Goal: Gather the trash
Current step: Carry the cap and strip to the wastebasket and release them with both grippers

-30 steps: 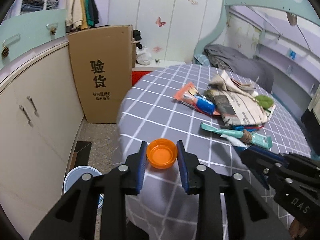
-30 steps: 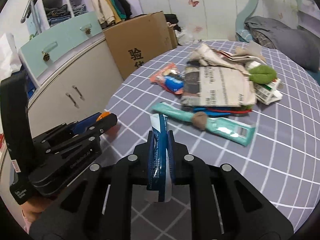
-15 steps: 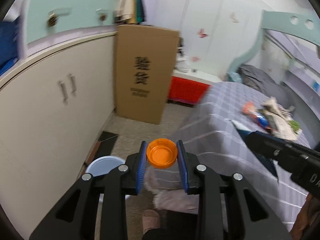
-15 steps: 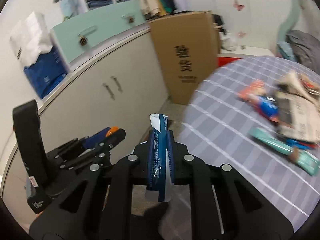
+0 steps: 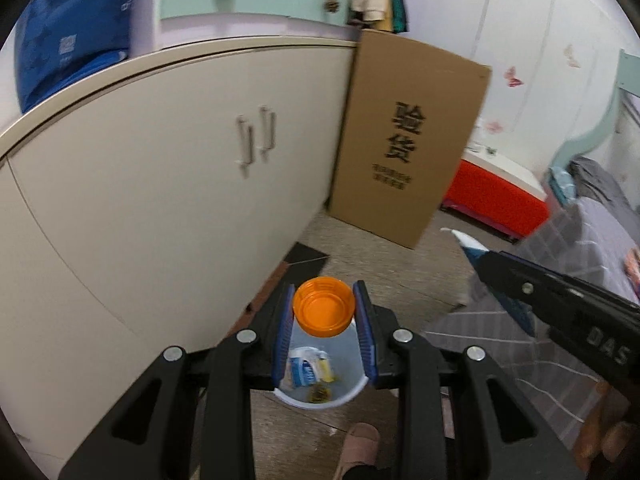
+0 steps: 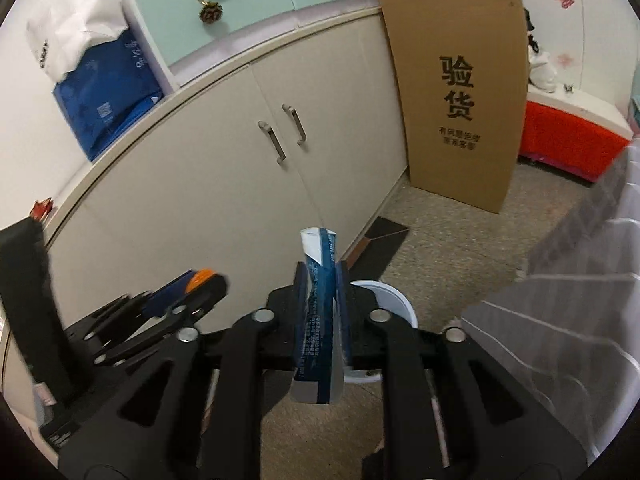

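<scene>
Right gripper (image 6: 322, 312) points steeply down with its jaws opening; the blue wrapper (image 6: 318, 320) stands between them, long axis running along the fingers, one end poking past the tips. Whether the pads touch it cannot be told for sure, though a gap shows on the right side. Beyond and below the tips sits the white bin (image 6: 394, 302) on the floor, just right of the wrapper's line, beside the cabinet (image 6: 224, 184). Left gripper (image 5: 324, 320) is clenched on the orange cap (image 5: 323, 307), open face toward the camera. In the left view the bin (image 5: 320, 402) lies directly under those fingers and already holds some scraps. Judged from this, the left hand is the better centred over the bin; the wrapper may fall near the rim.
</scene>
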Demonstrator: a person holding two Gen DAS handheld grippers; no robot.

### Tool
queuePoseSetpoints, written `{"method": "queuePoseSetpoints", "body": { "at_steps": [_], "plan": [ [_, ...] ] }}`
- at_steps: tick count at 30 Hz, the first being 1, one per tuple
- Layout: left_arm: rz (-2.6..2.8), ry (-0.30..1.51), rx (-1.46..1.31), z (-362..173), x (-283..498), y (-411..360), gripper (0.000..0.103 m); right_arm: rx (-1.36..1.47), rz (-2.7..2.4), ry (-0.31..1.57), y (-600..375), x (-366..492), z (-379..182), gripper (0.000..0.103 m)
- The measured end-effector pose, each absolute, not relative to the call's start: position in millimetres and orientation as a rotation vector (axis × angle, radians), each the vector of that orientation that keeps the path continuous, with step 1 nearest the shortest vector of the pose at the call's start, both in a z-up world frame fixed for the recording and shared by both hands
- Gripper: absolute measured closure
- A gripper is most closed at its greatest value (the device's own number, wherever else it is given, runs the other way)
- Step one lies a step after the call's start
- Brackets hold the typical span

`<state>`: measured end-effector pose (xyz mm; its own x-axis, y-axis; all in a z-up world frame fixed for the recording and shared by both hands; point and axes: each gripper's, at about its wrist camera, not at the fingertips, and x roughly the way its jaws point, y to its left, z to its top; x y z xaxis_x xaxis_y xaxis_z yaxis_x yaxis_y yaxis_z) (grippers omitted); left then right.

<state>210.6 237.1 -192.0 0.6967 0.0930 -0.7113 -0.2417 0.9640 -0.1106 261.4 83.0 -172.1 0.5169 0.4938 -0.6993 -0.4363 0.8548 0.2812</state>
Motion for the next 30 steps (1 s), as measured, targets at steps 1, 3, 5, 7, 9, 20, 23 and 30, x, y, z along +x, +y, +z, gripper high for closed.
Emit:
{"method": "queuePoseSetpoints", "body": {
  "at_steps": [1, 3, 5, 7, 9, 20, 23, 30],
  "plan": [
    [0.195, 0.787, -0.208, -195, 214, 242, 0.074, 0.059, 0.535, 0.863, 86, 265, -176, 0.041],
    [0.197, 0.795, -0.219, -199, 217, 246, 0.074, 0.038, 0.523, 0.858, 90, 268, -181, 0.04],
    [0.197, 0.803, -0.217, -204, 220, 249, 0.074, 0.03, 0.512, 0.864, 89, 267, -185, 0.04],
    [0.19, 0.813, -0.218, -208, 222, 249, 0.074, 0.033, 0.505, 0.869, 85, 264, -188, 0.038],
    [0.186, 0.819, -0.218, -212, 222, 246, 0.074, 0.025, 0.494, 0.872, 83, 262, -191, 0.038],
    [0.16, 0.838, -0.21, -219, 230, 237, 0.074, 0.026, 0.445, 0.863, 70, 257, -193, 0.032],
    [0.153, 0.84, -0.203, -219, 236, 235, 0.074, 0.031, 0.411, 0.836, 64, 258, -189, 0.03],
    [0.147, 0.833, -0.184, -214, 252, 229, 0.074, 0.075, 0.366, 0.738, 50, 255, -172, 0.03]
  ]
}}
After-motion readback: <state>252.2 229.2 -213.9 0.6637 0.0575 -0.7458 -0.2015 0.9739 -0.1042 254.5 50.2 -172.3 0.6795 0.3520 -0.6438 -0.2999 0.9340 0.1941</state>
